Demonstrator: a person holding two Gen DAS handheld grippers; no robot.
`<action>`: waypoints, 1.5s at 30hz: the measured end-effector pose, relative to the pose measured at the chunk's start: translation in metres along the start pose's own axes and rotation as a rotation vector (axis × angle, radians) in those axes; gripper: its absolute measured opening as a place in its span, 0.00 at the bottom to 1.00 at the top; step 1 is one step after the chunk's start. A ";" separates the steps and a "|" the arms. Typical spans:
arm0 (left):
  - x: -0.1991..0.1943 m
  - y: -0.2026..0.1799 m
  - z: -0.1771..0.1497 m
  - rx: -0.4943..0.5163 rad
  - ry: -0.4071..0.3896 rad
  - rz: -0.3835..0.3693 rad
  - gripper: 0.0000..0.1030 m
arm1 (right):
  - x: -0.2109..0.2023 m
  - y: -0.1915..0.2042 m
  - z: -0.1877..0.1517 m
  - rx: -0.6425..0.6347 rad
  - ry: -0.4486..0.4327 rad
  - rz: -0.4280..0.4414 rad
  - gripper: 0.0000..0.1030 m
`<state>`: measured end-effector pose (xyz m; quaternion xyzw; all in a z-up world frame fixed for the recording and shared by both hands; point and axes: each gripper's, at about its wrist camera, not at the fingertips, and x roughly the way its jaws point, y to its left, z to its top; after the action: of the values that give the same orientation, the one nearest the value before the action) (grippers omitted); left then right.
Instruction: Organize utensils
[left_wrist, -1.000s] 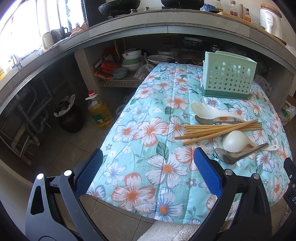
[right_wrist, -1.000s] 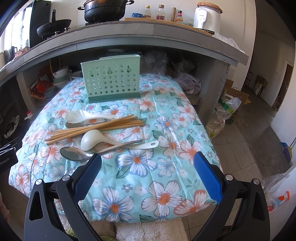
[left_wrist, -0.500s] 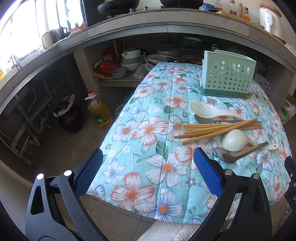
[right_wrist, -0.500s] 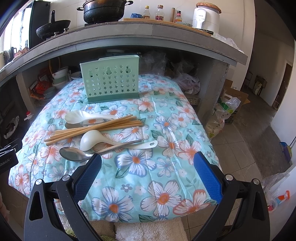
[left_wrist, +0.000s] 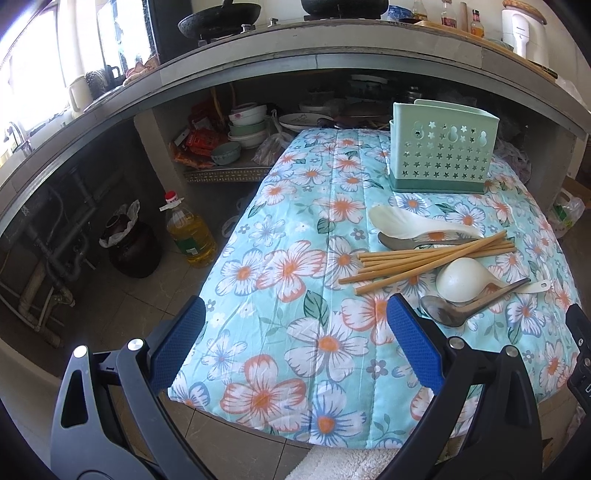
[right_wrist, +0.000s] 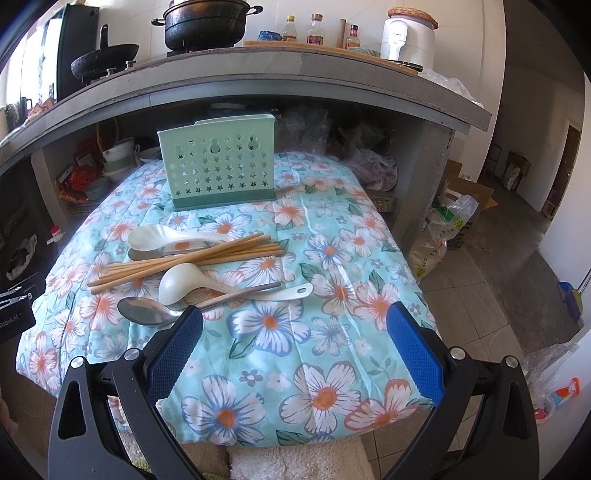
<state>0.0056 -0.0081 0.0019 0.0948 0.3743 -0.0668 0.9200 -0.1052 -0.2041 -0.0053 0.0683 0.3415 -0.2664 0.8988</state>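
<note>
Left gripper (left_wrist: 295, 334): released, jaws wide, nothing held, over near edge of cloth (left_wrist: 295, 229)
Chopsticks (left_wrist: 432, 256): loose bundle mid-cloth, between two spoon pairs
Spoons: white (left_wrist: 417, 223) on steel (left_wrist: 397, 240) behind; white (left_wrist: 460, 283) on steel (left_wrist: 443, 314) nearer
Holder (left_wrist: 441, 153): upright, far end
Right gripper (right_wrist: 293, 336): released, empty, left finger (right_wrist: 173, 352) just beside near steel spoon (right_wrist: 147, 312)

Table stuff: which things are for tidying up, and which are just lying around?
For the job: chopsticks, white spoons, metal spoons, green holder, both open claws.

Just around: oil bottle, black pot, bowls, flowered cloth.
</note>
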 end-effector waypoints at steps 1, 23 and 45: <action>-0.001 -0.002 0.001 0.008 -0.009 -0.002 0.92 | 0.001 -0.001 0.000 0.005 -0.002 0.000 0.94; 0.030 -0.031 0.010 -0.134 -0.022 -0.495 0.92 | 0.020 -0.040 -0.005 0.067 -0.054 -0.022 0.94; 0.105 -0.049 -0.011 -0.207 0.353 -0.609 0.10 | 0.038 -0.056 0.003 0.149 -0.029 0.185 0.94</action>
<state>0.0634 -0.0587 -0.0857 -0.1045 0.5431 -0.2820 0.7840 -0.1090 -0.2693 -0.0243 0.1624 0.3001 -0.2081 0.9166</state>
